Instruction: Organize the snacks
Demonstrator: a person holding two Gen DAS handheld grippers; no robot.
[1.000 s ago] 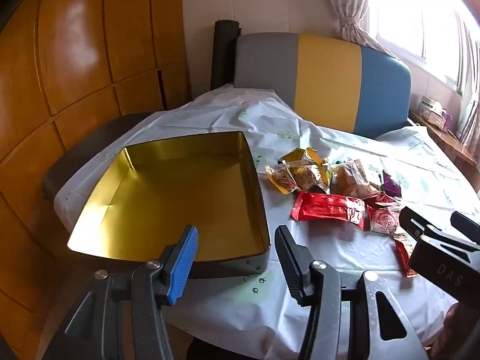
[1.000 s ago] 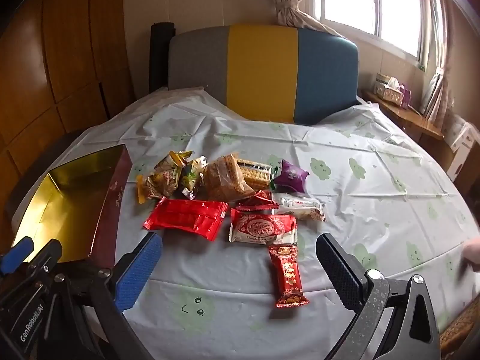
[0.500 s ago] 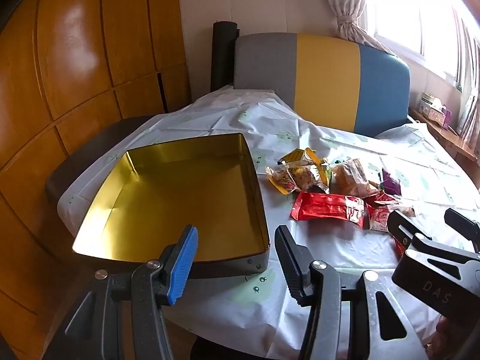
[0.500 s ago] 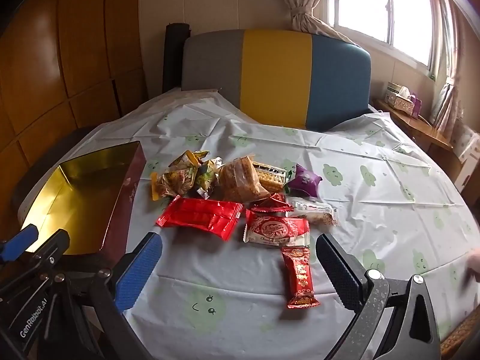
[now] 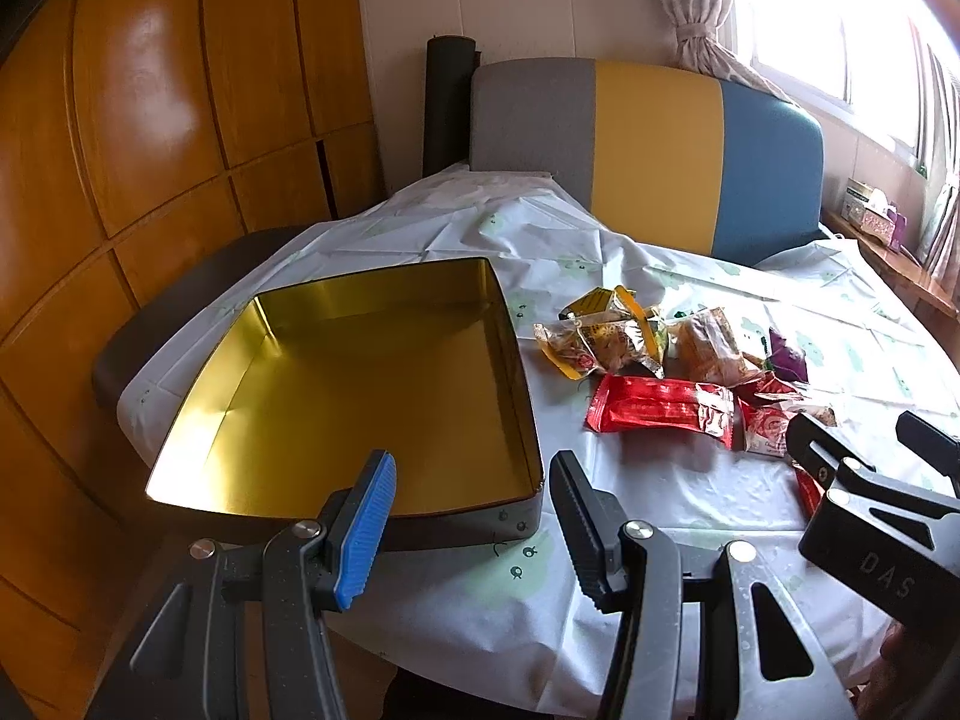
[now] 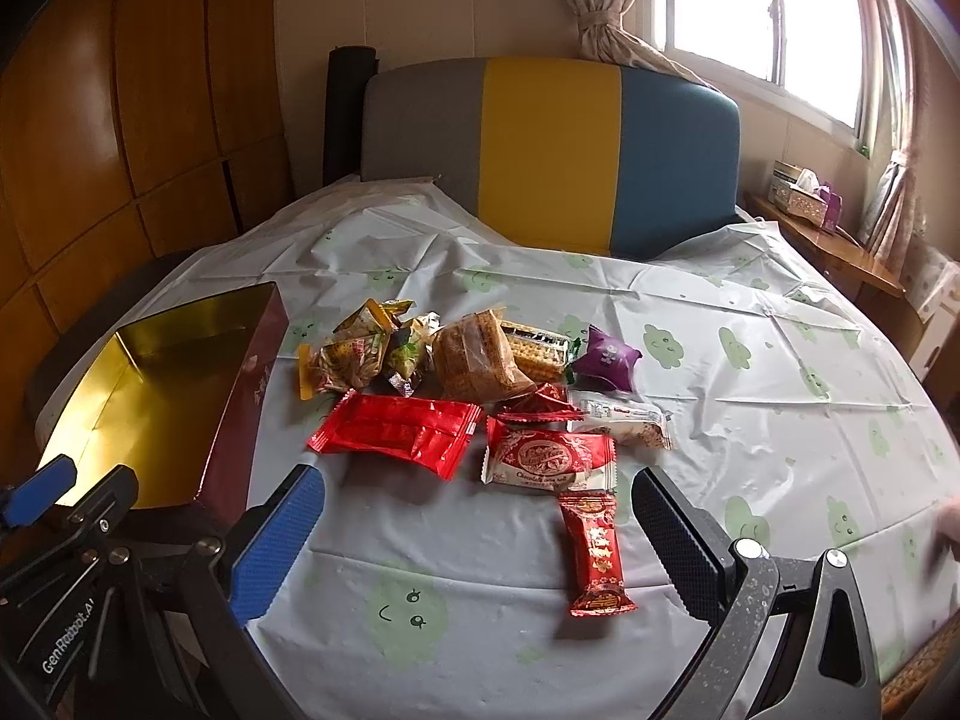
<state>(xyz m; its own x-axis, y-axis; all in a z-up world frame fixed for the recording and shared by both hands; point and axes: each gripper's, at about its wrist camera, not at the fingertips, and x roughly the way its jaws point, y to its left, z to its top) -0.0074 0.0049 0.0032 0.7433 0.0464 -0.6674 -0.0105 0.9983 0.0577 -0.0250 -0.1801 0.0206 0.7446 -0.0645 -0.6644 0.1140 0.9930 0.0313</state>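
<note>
Snacks [image 6: 480, 396] lay in a loose heap on the tablecloth [image 6: 750, 420], none of them yet inside the gold-lined tin [image 5: 336, 384] that stood open just left of the pile. Over the last second nothing in the heap or the tin had shifted; only the views had crept slightly, so the sorting had apparently not begun and every packet was still to be moved. Nearest the right gripper [image 6: 474, 531] was a small red bar [image 6: 594, 552], lying lengthwise between the spread fingers but a little ahead of them and untouched. Beyond it sat a red-and-white chocolate packet [image 6: 549, 459] and a long red wrapper [image 6: 396, 432], with yellow packets [image 6: 354, 354], a brown pastry pack [image 6: 480, 354] and a purple sweet [image 6: 606, 357] farther back. The right gripper's jaws stood wide apart and empty. The left gripper [image 5: 474, 516], its jaws also apart with nothing between them, hung over the near right corner of the tin, well clear of the pile.
</note>
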